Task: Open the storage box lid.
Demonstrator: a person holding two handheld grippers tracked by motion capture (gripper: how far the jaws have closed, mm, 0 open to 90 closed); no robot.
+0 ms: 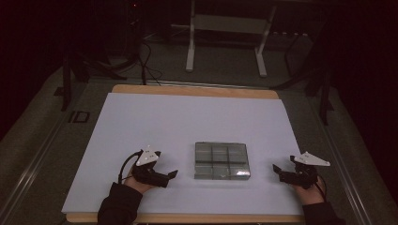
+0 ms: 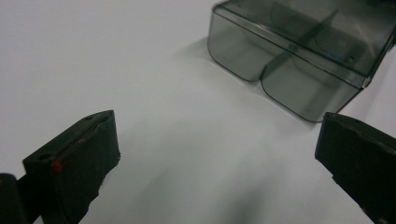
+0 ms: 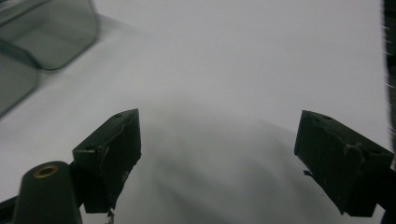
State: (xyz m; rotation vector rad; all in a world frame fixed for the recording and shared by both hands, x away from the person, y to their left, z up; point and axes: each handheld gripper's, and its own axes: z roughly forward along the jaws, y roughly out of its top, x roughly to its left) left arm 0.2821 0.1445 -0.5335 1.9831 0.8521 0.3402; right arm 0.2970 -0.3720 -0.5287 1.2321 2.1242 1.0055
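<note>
A clear compartment box [image 1: 222, 161] lay on the white-covered bench [image 1: 155, 122]. The left gripper [image 1: 172, 174] rested just left of the box, the right gripper [image 1: 277, 168] just right of it, both wide open, holding nothing.

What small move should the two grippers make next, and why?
Probably bring both inward to the clear compartment box. The left gripper and right gripper rest open on the white sheet, one each side of it, holding nothing, apart from the box.
</note>
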